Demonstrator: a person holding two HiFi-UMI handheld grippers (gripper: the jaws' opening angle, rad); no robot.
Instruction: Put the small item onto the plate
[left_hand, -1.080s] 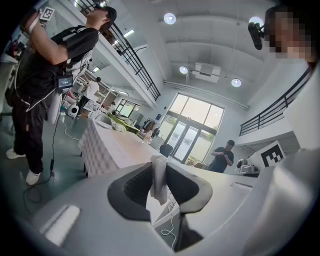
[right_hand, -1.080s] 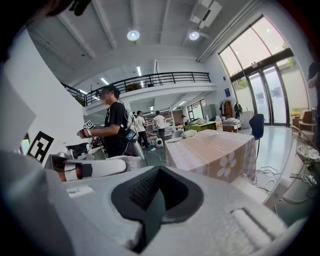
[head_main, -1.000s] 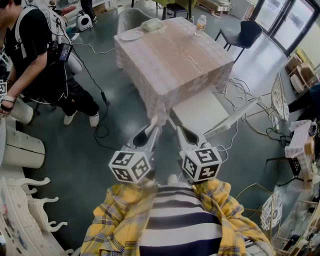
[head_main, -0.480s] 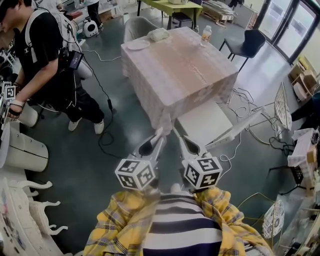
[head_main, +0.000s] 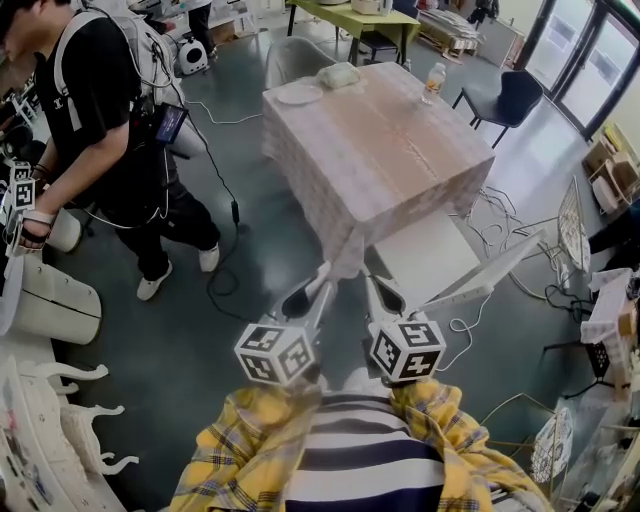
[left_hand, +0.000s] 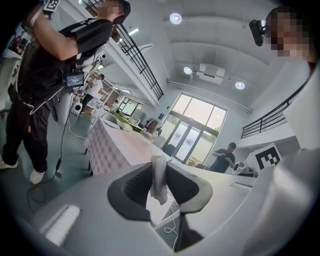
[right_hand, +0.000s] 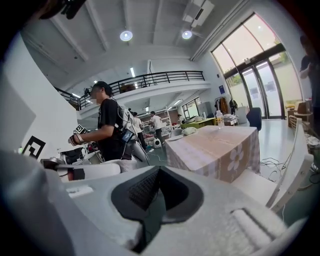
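Closest in is a yellow checked shirt over a striped top. Just past it, two grippers poke out side by side above the floor.

The left gripper has its jaws closed tight on the small item. It is a thin white bit of something soft. It sits between the two black pads and hangs down a little below them. It is up in the air, well away from the plate.

The right gripper has its jaws pressed together, and nothing is between them.

A white chair stands just past the grippers, right beside the table. The table has a pale pink cloth on it.

The plate is white. It sits on the far corner of the table. A pale lump lies near the plate, and I cannot tell what it is. A bottle stands on the other far corner.

A dark chair stands behind the table.

On the left, a person in a black top stands on the floor, with a black cable lying near the feet
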